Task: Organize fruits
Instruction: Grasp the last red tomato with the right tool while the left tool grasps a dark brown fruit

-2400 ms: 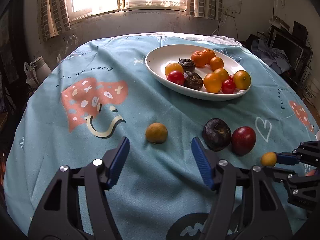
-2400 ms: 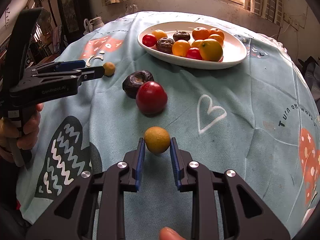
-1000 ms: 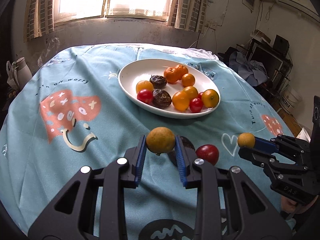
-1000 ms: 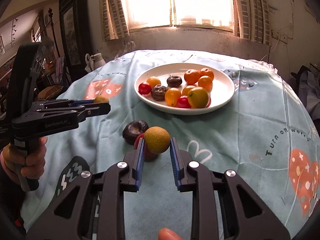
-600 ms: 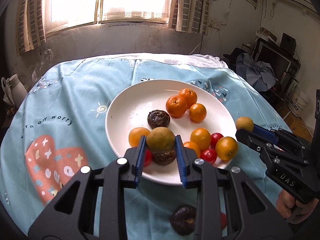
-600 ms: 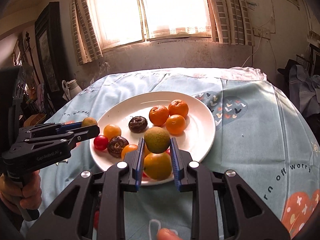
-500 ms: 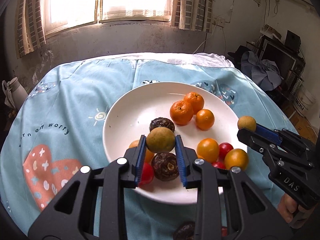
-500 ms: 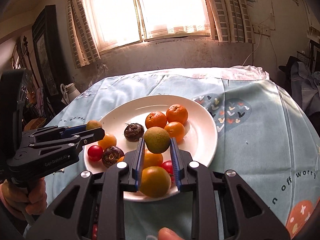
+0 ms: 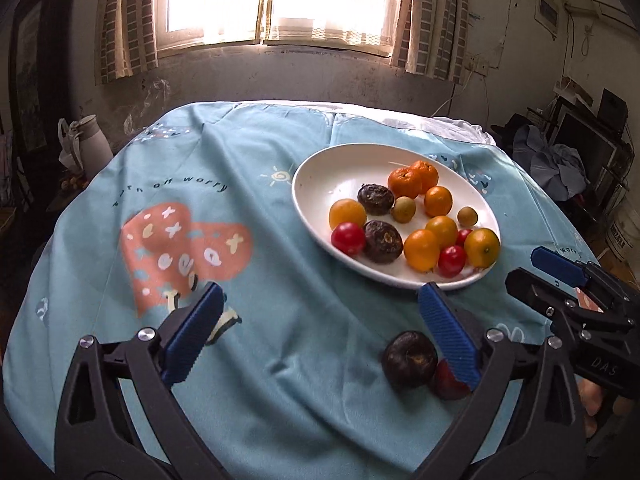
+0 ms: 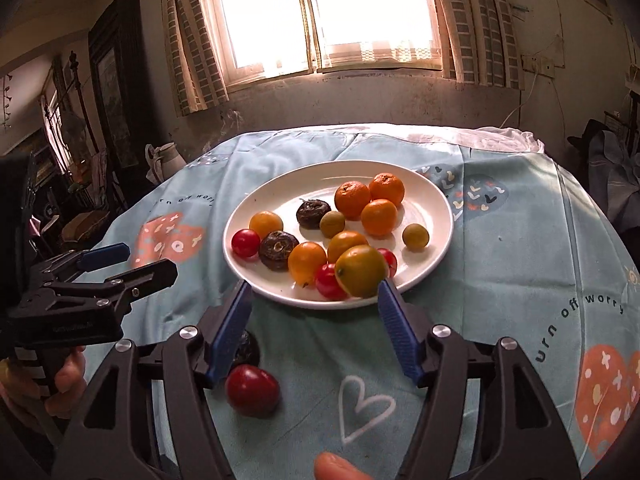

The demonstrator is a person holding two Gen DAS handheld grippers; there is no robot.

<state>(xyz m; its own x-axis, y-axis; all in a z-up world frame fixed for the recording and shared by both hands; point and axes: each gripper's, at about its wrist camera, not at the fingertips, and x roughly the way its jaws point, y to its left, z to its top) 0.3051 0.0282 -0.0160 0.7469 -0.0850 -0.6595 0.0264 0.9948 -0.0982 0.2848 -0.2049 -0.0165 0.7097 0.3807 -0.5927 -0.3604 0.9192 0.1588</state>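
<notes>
Left wrist: both small greenish fruits now on plate; left tool, right tool opening, empty; dark fruit, red fruit remain on worktop.

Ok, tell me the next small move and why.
Probably bring the left gripper down and to its right over the dark fruit. Both grippers' jaws are opening with nothing between them, and that fruit and the red one beside it are the only ones on the cloth, off the plate.

A round white ceramic plate of small fruits sits on the blue-clothed bench. The right tool is opening, empty. A glossy red fruit lies beside it.
</notes>
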